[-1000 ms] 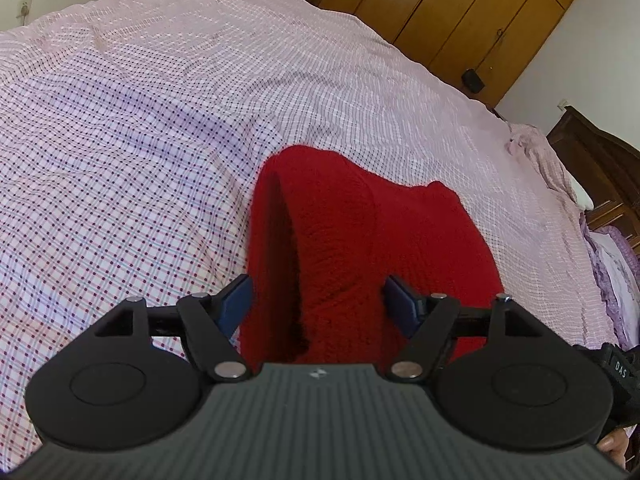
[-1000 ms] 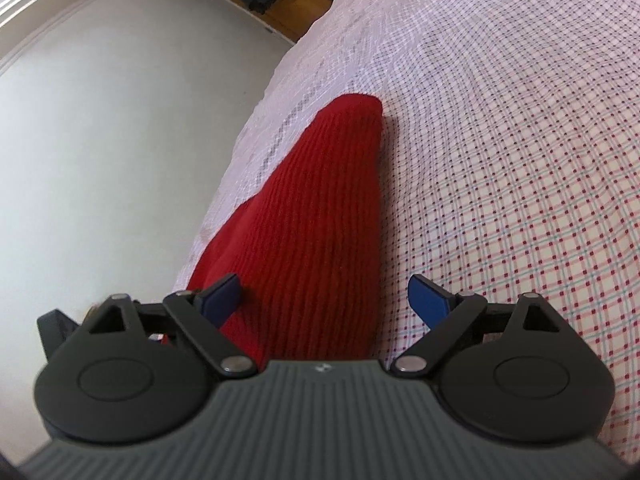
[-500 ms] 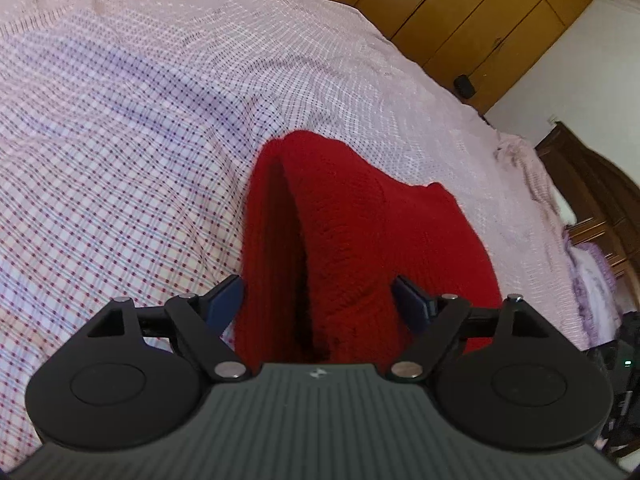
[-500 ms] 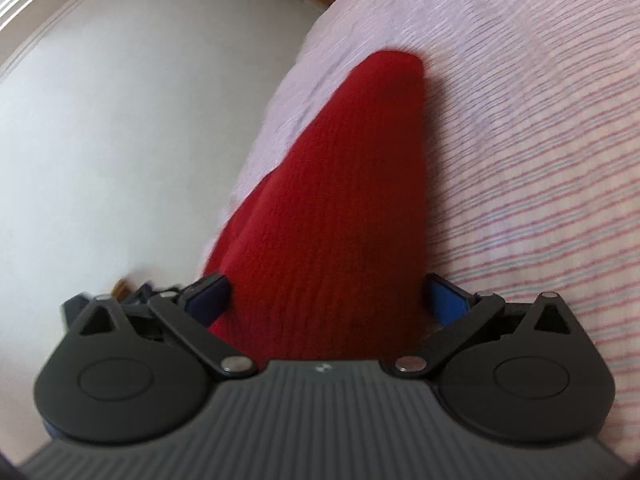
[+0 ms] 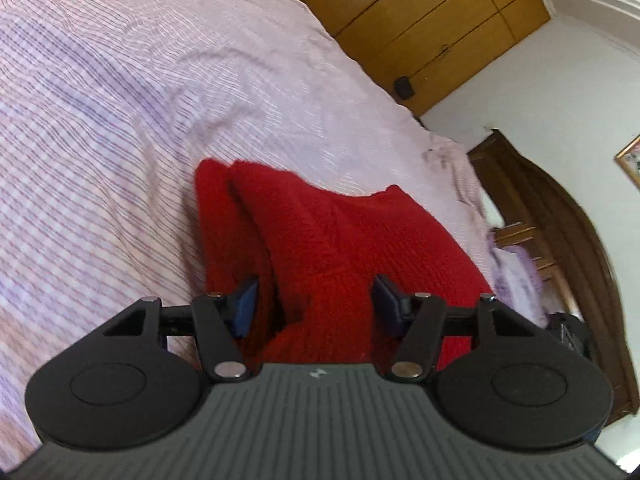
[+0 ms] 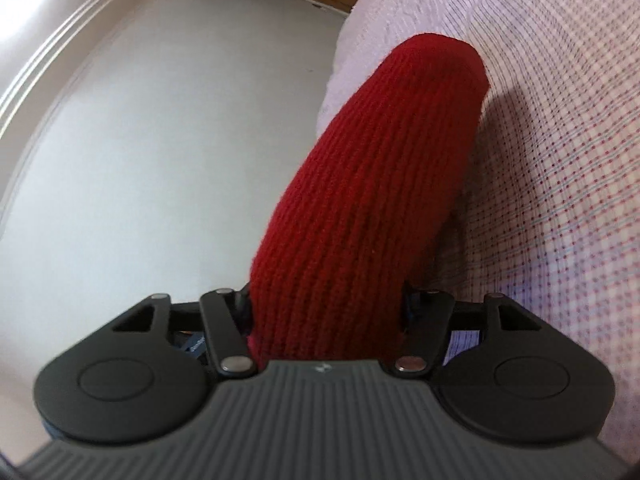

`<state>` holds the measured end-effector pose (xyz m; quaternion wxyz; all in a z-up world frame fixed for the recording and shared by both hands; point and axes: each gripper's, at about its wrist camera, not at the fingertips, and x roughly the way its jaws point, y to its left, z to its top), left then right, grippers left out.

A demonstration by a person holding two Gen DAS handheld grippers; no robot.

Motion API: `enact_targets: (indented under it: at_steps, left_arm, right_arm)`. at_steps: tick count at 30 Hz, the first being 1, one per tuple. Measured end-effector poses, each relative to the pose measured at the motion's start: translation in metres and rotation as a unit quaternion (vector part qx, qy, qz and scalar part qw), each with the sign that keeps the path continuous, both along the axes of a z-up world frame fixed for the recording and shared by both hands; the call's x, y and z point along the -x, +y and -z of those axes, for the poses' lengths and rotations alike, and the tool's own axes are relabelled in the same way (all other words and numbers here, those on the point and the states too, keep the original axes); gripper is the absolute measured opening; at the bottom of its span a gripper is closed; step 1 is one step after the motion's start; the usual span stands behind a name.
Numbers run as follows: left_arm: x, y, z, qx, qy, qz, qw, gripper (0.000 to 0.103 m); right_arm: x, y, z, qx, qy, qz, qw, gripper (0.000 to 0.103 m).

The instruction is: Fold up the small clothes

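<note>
A red knit garment lies folded on the pink checked bedspread. In the left wrist view my left gripper straddles a thick fold of it. Its jaws are closing, the right pad touches the knit, and a thin gap still shows at the left pad. In the right wrist view the red knit garment fills the whole space between the fingers of my right gripper. Those jaws are closing and the pads press into the knit. This end hangs a little above the bedspread and casts a shadow on it.
A wooden wardrobe stands beyond the far side of the bed. A dark wooden headboard is at the right. In the right wrist view the bed's edge drops off to the left, beside a pale bare surface.
Both pairs of jaws have narrowed around the red garment. The right gripper has come forward over the knit and raised that end. The left view has tilted up toward the wardrobe.
</note>
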<state>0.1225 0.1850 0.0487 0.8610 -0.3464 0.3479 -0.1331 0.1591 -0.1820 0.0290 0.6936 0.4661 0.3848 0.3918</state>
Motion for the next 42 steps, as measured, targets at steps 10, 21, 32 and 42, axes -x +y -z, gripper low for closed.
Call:
enact_targets:
  at_steps: [10,21,32,42]
  left_arm:
    - [0.064,-0.095,-0.005,-0.021,0.000,0.079,0.9967,0.065]
    - [0.104,-0.130,0.018,-0.113,0.020,0.074,0.9907,0.067]
    - [0.097,-0.142,0.005,-0.163,0.006,0.066,0.9843,0.067]
    - [0.089,-0.143,0.011,-0.200,0.018,0.059,0.9779,0.072]
  right_arm:
    - [0.058,-0.099,-0.024,0.073,0.012,-0.015,0.997,0.065]
    - [0.113,-0.103,0.003,0.237,0.003,0.012,0.972,0.077]
    - [0.160,-0.103,-0.060,0.360,-0.146,0.094,0.917,0.053]
    - [0.139,-0.075,-0.033,0.390,-0.150,0.075,0.906,0.041]
